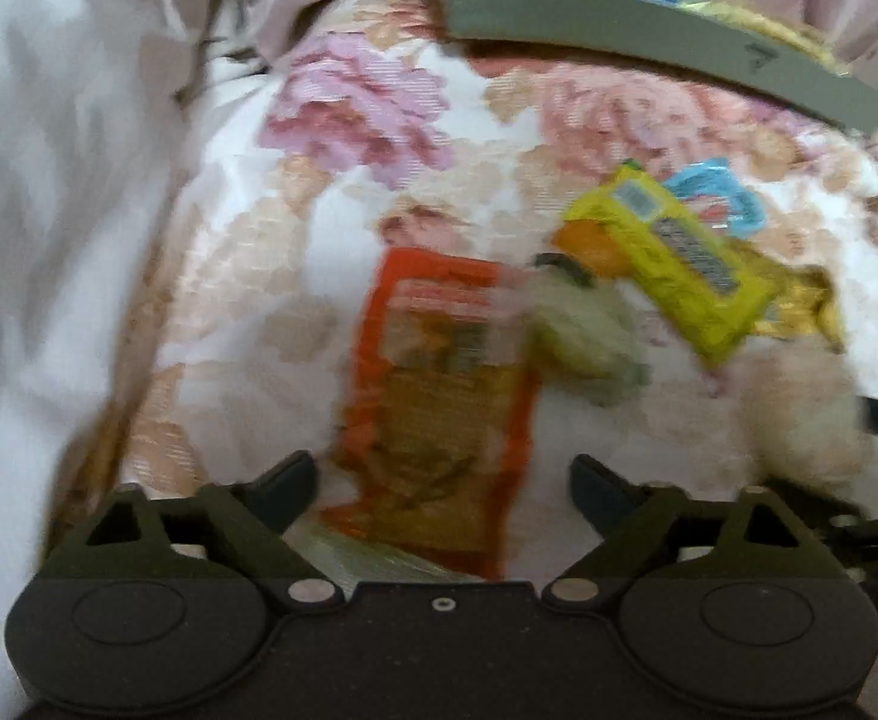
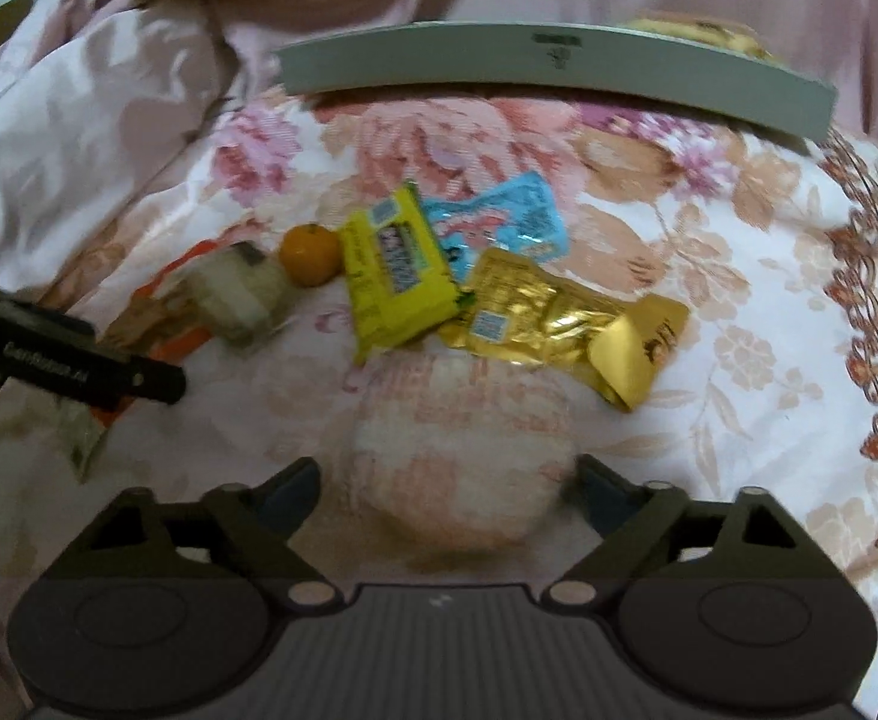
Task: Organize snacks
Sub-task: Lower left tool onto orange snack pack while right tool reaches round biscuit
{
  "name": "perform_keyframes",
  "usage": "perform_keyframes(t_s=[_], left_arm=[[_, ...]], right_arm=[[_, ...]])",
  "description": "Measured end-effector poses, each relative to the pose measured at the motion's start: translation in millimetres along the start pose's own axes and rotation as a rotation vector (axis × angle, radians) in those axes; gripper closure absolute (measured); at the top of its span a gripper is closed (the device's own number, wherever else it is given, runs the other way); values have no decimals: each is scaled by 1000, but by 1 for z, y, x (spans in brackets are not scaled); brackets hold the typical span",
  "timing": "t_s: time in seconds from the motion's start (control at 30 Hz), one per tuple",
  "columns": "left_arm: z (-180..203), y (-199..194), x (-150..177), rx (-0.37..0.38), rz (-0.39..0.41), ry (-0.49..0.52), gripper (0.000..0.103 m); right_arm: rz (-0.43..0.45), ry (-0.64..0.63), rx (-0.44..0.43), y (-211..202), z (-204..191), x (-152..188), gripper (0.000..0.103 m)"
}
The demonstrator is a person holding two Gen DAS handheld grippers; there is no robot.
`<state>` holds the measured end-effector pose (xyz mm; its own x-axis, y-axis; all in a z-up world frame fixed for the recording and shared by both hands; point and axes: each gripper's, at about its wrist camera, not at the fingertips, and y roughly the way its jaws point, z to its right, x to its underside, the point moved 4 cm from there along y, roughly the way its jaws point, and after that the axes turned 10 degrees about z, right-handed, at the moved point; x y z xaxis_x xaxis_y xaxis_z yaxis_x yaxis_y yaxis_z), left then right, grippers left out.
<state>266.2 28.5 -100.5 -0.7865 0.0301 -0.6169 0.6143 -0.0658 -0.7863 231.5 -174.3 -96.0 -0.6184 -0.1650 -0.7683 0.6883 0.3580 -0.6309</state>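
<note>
On the floral bedspread (image 2: 709, 252), before a grey tray (image 2: 559, 69) (partly filled at its far side):

- Round pale snack pack (image 2: 457, 450): between the spread fingers of the right tool (image 2: 448, 480), not clamped. Probably soft, light, crushable; take across its width, gently.
- Orange packet (image 1: 439, 396): flat, blurred, lying ahead of the left tool (image 1: 442, 483), whose fingers stand apart. Likely thin, slippery film; pinch an edge.
- Yellow wrapper (image 2: 397, 276), blue packet (image 2: 499, 216), gold foil pouch (image 2: 559, 324): overlapping, crinkly, light.
- Small orange fruit (image 2: 310, 255): likely to roll.
- Pale wrapped block (image 2: 238, 297): beside the fruit.
</note>
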Motion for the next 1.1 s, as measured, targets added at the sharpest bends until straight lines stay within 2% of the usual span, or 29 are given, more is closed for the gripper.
perform_keyframes(t_s=[0.17,0.3,0.37,0.43,0.6,0.67,0.7,0.8,0.9,1.0,1.1], left_arm=[[10,-8,5,26,1,32,26],[6,-12,5,82,-16,-23,28],[6,-12,6,72,-12,-23,27],[7,-11,6,54,-16,5,25],[13,-4,10,-21,-18,142,8],[14,-2,10,-27,-17,159,7],[13,-2,10,-22,-14,149,9],[14,-6,9,16,-6,120,28],[18,-9,11,33,-4,118,38],[16,-10,10,42,-6,94,43],[16,-13,11,65,-19,64,45]], right_arm=[[33,-103,-15,-6,-19,1,26],[52,-191,-63,-13,-37,4,26],[61,-234,-80,-17,-45,5,26],[70,-271,-92,-21,-52,7,26],[73,-287,-91,-22,-55,8,25],[70,-274,-86,-22,-52,7,23],[68,-270,-85,-21,-50,7,22],[56,-254,-87,-17,-48,7,20],[46,-233,-95,-15,-45,7,21],[40,-224,-101,-14,-45,8,25],[38,-244,-94,-16,-48,9,29]])
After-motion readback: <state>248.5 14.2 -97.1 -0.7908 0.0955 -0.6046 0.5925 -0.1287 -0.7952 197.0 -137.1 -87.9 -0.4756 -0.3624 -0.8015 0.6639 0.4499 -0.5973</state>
